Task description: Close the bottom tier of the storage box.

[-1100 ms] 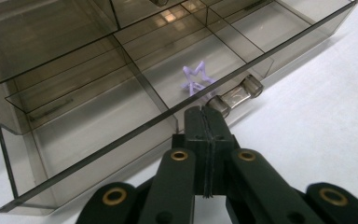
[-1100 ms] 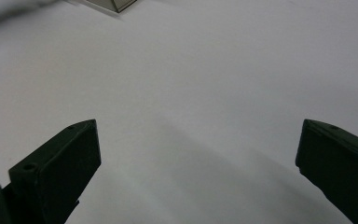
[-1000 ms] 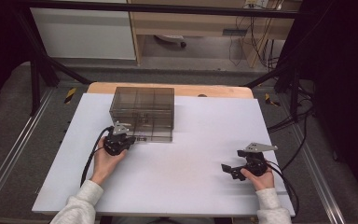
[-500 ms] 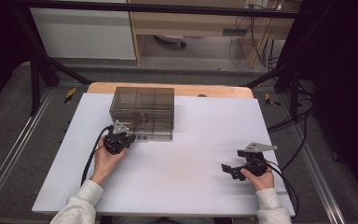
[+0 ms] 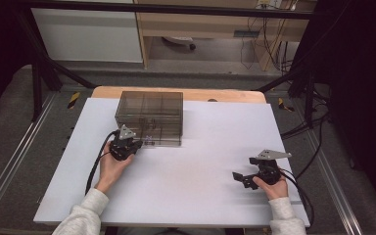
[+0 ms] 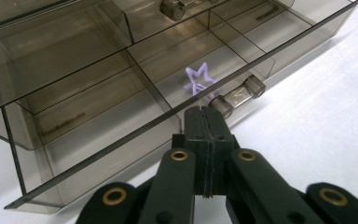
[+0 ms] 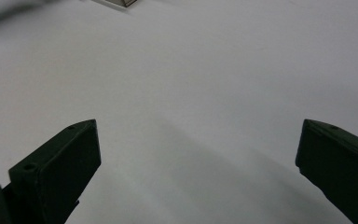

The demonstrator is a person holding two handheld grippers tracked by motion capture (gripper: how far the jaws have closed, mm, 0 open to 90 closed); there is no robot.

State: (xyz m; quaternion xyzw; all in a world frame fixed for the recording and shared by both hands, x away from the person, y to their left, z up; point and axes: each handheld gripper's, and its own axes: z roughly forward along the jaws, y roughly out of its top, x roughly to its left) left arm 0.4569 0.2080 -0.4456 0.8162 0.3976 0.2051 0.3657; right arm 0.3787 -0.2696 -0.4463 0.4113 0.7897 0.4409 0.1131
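A smoky clear drawer cabinet (image 5: 149,115) stands at the back middle of the white table (image 5: 196,196). Its lower drawer (image 6: 98,116) stands pulled out a little, with a purple star (image 6: 199,80) lying in one compartment. My left gripper (image 6: 208,112) is shut, pads pressed flat together, its tip right at the left end of the drawer's clear bar handle (image 6: 237,95). In the high view the left gripper (image 5: 138,142) sits at the cabinet's front left. My right gripper (image 5: 238,177) rests near the table's front right, jaws wide open (image 7: 198,140) over bare table.
A wooden strip (image 5: 225,95) edges the table behind the cabinet. Black frame posts (image 5: 39,83) stand at the far corners. Cables (image 5: 95,166) trail from both grippers toward the front edge.
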